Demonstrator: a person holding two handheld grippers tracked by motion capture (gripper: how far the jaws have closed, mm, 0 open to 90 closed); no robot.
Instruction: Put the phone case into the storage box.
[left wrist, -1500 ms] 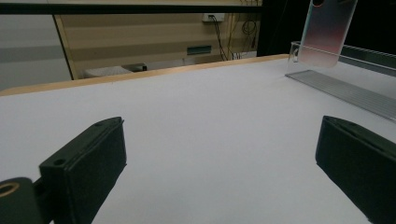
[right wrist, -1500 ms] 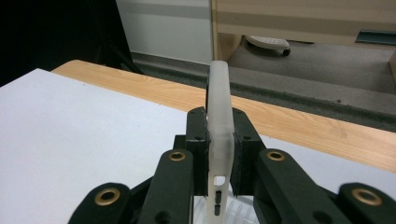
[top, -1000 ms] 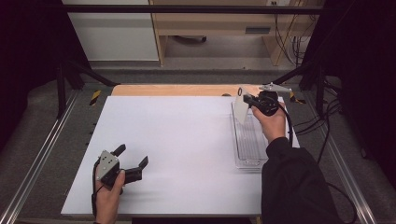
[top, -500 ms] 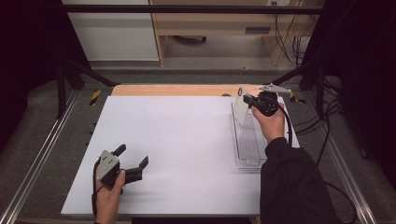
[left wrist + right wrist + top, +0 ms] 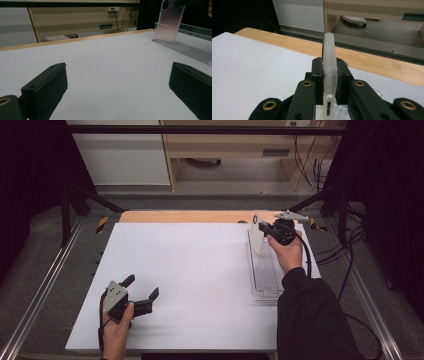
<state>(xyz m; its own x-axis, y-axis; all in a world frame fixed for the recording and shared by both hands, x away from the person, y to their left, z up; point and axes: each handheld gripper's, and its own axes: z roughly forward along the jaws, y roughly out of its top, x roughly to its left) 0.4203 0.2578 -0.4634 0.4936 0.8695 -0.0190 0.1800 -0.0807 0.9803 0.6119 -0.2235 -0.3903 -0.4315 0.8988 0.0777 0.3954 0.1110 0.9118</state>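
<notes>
I have the right gripper [image 5: 263,228] clamped on a clear phone case [image 5: 256,234], holding it up over the far end of the clear tray [image 5: 265,275] that sits along the right side of the white table [image 5: 200,270]. I judge it is held upright like this so its lower edge can slide into or lift clear of the tray's ribbed slots without tipping. In the right gripper view the case [image 5: 329,75] stands edge-on between the two black pads, squeezed on both flat faces, with most of its length rising beyond the pads and its lower end with small cutouts hanging below them. From the left gripper view I see the case [image 5: 169,22] far off, its bottom just at the tray's near wall [image 5: 190,47]; whether it touches the tray I cannot tell. My left gripper [image 5: 141,290] rests low on the table near the front left, jaws spread wide with nothing between them, well apart from the tray, which looks like a parked hand kept out of the way.
</notes>
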